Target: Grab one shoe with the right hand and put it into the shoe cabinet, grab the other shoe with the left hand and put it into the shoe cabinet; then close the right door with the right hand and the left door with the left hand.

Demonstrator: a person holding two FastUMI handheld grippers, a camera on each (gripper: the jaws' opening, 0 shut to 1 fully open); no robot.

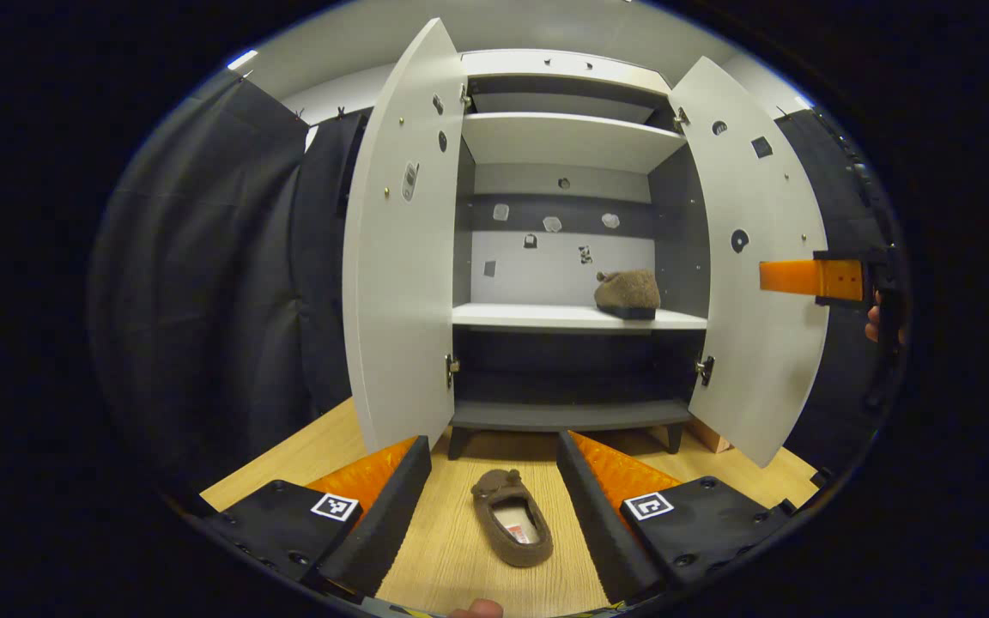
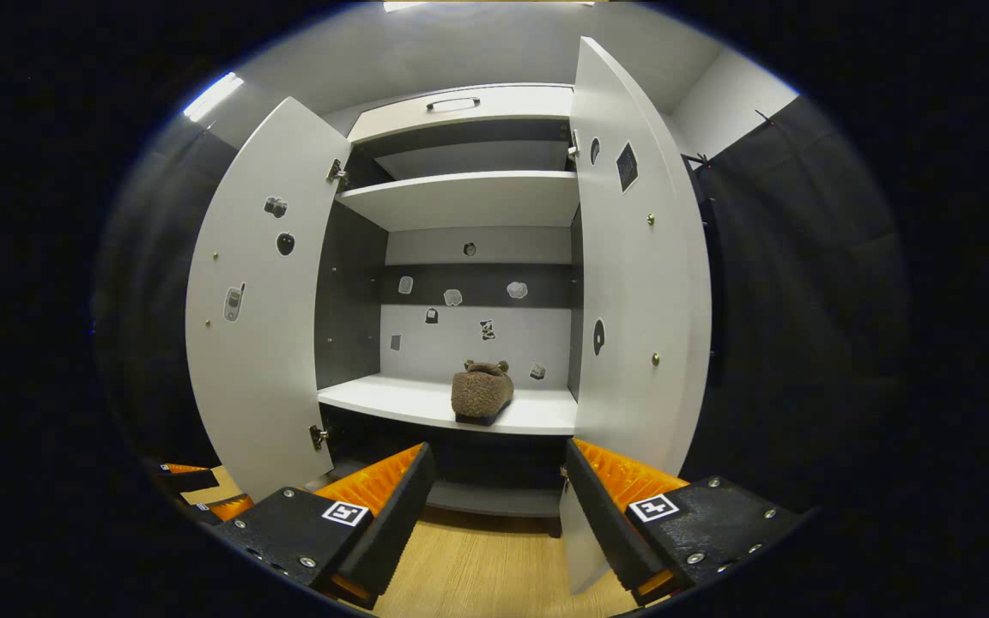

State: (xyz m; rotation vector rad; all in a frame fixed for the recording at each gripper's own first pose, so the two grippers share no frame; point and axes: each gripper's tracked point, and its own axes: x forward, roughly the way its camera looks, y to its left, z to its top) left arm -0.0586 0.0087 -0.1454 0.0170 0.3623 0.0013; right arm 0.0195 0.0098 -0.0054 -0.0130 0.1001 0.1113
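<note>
- The left gripper (image 1: 494, 481) has its jaws spread wide and holds nothing; in the left gripper view one brown slipper (image 1: 512, 518) lies on the wooden floor (image 1: 434, 549) between the two fingers, touching neither.
- That slipper rests flat with its opening facing up and its toe pointing toward the cabinet.
- A fingertip (image 1: 476, 609) of the person shows at the very bottom edge of the same view.
- The right gripper (image 2: 494, 506) is also spread apart and empty; in the right gripper view bare floor lies between its fingers, and the right door's lower edge sits just beside its right finger.
- In the left gripper view the right gripper shows far off at the right edge, in front of the right door, with part of a hand (image 1: 874, 321) behind it.
- The shoe cabinet (image 1: 567, 137) stands straight ahead with both doors swung open: the left door (image 1: 400, 257) and the right door (image 1: 756, 283).
- The other slipper (image 1: 627, 293) sits upright on the middle shelf (image 1: 529, 316), toward its right end, near the cabinet's right wall.
- From the right gripper view, that same slipper (image 2: 482, 391) is seen on the shelf with its heel facing out.
- The upper shelf holds nothing, and small stickers (image 1: 552, 224) dot the back panel and the inner faces of both doors.
- Dark cloth hangs on either side of the cabinet.
</note>
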